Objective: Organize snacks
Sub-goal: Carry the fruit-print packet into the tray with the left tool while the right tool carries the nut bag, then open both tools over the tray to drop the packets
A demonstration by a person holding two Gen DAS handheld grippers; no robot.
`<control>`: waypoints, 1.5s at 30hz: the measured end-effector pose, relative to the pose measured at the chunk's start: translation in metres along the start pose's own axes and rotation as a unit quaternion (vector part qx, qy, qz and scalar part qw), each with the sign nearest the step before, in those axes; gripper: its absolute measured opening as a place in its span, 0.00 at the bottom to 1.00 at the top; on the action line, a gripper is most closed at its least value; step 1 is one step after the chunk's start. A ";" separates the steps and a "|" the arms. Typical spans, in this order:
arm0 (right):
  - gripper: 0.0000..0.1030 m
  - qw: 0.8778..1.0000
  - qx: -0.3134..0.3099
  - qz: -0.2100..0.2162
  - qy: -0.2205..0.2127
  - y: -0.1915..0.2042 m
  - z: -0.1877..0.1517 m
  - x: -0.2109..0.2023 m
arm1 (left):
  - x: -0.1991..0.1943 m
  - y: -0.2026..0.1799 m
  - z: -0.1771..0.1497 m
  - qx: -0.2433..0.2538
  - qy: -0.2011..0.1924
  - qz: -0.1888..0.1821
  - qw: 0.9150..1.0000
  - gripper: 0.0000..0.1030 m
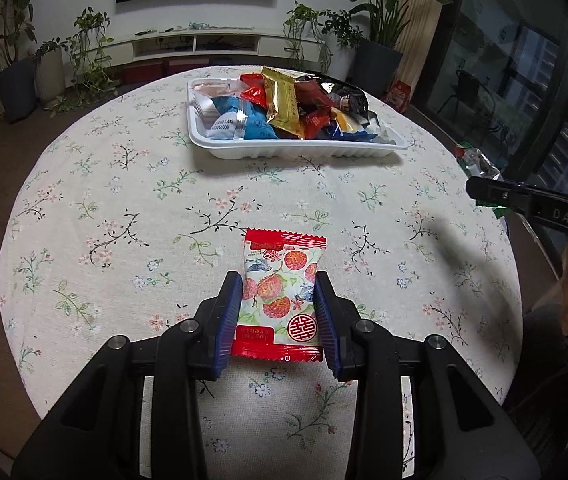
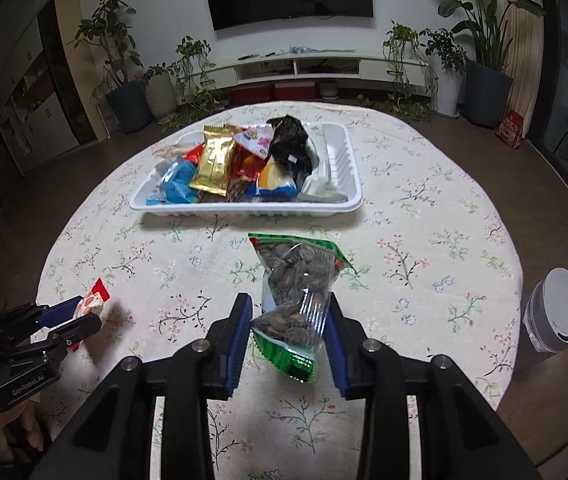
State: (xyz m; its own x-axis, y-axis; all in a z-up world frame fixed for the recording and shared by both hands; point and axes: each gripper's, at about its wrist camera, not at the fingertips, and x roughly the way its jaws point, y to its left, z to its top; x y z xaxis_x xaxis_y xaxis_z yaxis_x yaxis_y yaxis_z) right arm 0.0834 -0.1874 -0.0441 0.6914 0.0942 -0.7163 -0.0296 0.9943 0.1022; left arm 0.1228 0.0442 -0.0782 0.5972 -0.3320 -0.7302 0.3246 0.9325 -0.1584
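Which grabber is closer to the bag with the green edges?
Right. The right gripper has the green-edged bag of seeds squeezed between its pads. The left gripper is off to the side, closed on a red lychee-print packet.

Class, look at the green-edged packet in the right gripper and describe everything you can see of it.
The sunflower seed packet is a small pouch with a clear plastic window, green crimped ends and dark striped seeds inside. It looks lifted off the floral tablecloth, tilted, in front of the white tray. The right gripper clamps its lower half between blue pads.

Glossy plastic tray (image 2: 347,204), matt cloth tablecloth (image 1: 84,208).
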 end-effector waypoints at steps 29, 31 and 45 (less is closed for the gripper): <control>0.36 0.995 -0.058 0.032 -0.074 0.027 0.163 0.013 | 0.019 0.015 0.210 0.009 -0.058 0.045 0.997 0.33; 0.36 0.995 -0.066 0.033 -0.060 0.032 0.173 0.033 | 0.040 0.016 0.219 0.010 -0.042 0.049 0.998 0.33; 0.37 0.994 -0.109 0.003 0.026 0.041 0.176 0.142 | 0.134 0.022 0.219 0.001 -0.005 0.043 0.999 0.33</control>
State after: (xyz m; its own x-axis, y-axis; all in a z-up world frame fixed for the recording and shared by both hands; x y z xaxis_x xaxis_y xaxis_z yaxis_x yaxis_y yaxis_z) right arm 0.3069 -0.1416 -0.0200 0.6532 0.0966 -0.7510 -0.1935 0.9802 -0.0423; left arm 0.3708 -0.0115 -0.0342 0.6303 -0.2512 -0.7346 0.2723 0.9576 -0.0939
